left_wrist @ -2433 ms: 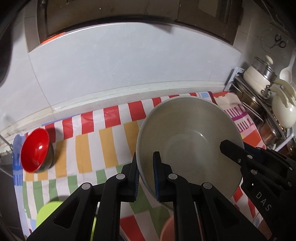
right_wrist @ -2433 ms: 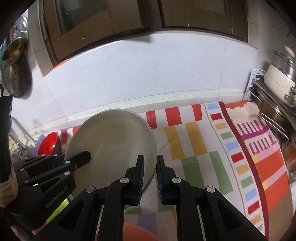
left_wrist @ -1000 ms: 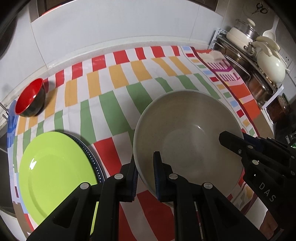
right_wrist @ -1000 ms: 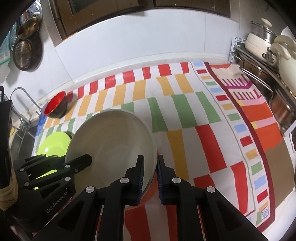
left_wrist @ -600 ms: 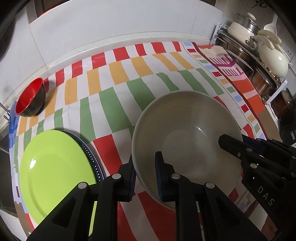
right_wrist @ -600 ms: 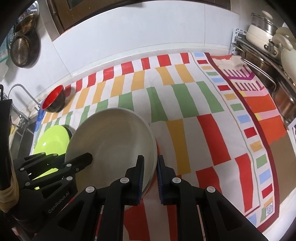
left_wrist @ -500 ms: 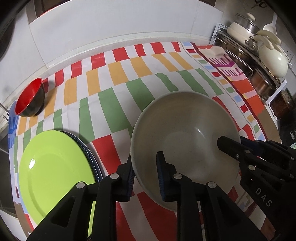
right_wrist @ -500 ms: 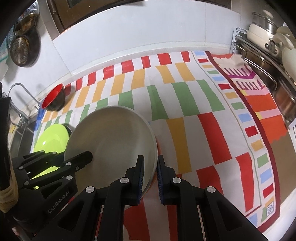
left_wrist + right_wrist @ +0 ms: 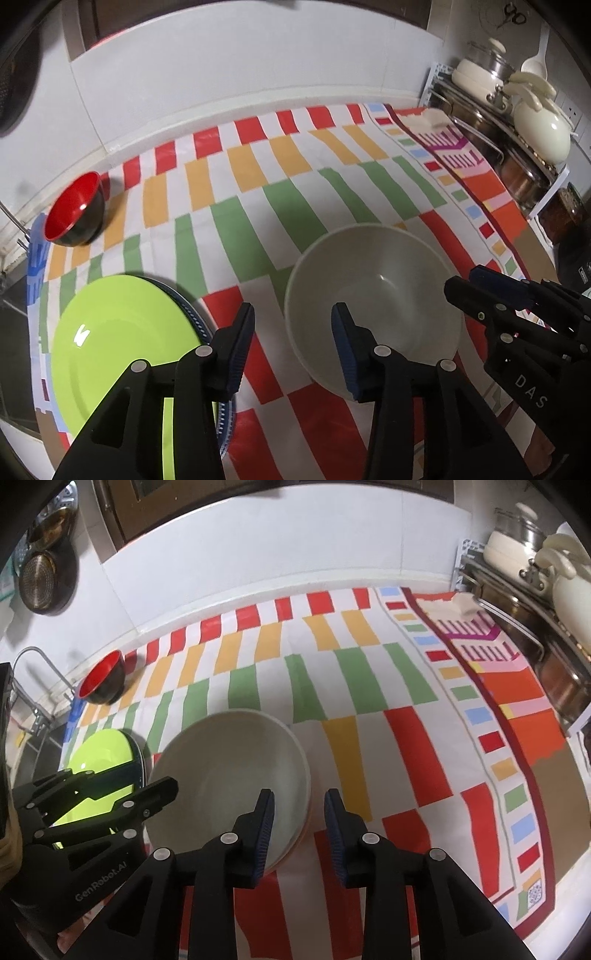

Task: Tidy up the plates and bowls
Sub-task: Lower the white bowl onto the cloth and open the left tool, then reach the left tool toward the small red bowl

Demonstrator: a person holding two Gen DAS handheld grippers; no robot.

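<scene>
Black fingers with blue pads on both tools, both spread apart and gripping nothing. Left gripper (image 9: 291, 325) straddles the near-left rim of the beige bowl (image 9: 373, 302) — right pad sits just inside the rim, left pad outside over the cloth, whether either pad touches the rim I can't tell. Right gripper (image 9: 298, 810) straddles the bowl's right rim the same way: left finger over the bowl's interior, right finger outside it.

Writing: "DAS" on the right tool's body as seen from the left wrist view; "GenRobot.AI" on the left tool's body in the right wrist view.

Bowl sits upright on the striped tablecloth (image 9: 258, 199), between the two tools, with an orange-pink edge (image 9: 304, 834) showing under its near right side — looks like another dish beneath, can't identify it. Lime green plate (image 9: 118, 347) lies left of the bowl, stacked on a dark blue-rimmed plate (image 9: 195, 325). Farther back left, a red-and-black small bowl (image 9: 74, 214) near the wall. Far right: rack of pots (image 9: 517, 122) and a cream kettle (image 9: 539, 129).
</scene>
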